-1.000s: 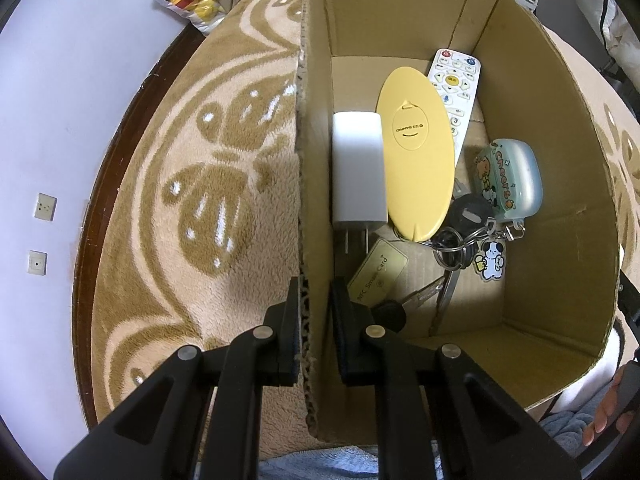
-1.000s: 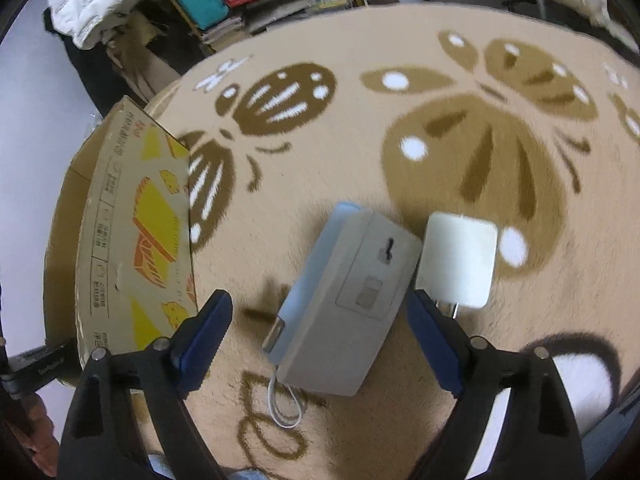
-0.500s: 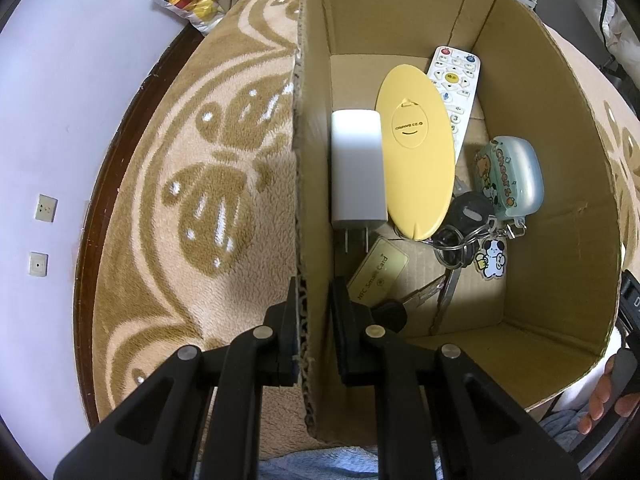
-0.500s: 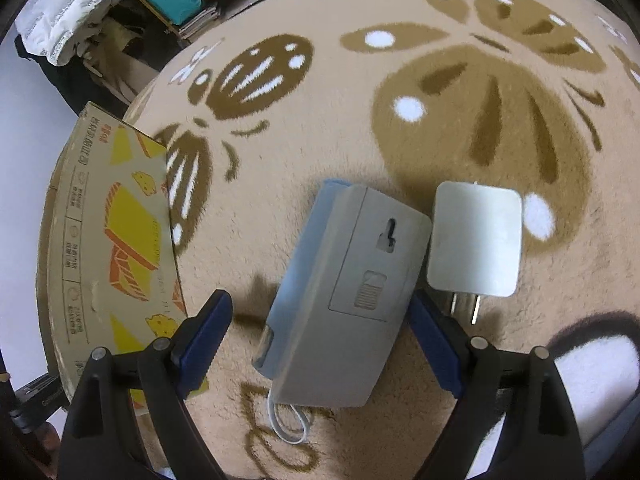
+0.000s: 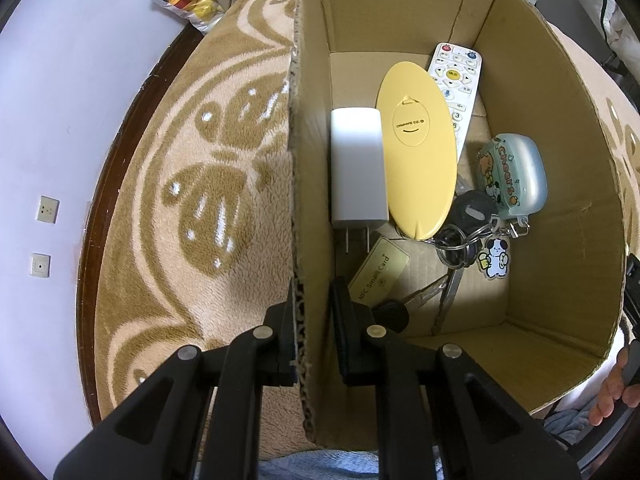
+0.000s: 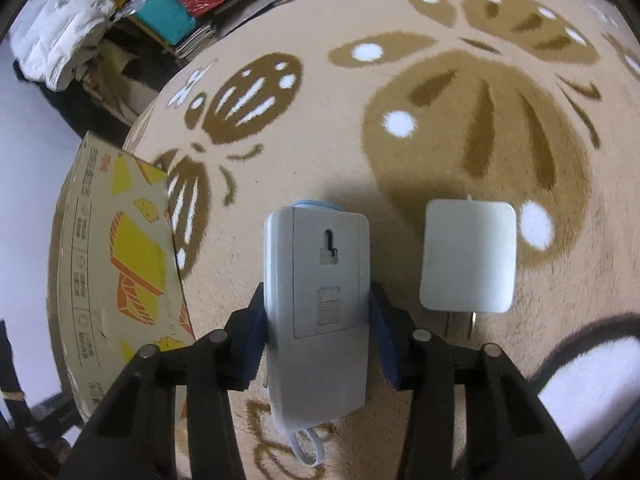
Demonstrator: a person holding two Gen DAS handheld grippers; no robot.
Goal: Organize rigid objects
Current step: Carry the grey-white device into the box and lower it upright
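Right wrist view — right claw clamps grey device, long axis along fingers, left claw pinching box wall.

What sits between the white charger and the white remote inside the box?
The yellow oval case lies between the white charger and the white remote, overlapping the remote's left edge. This shows in the left wrist view.
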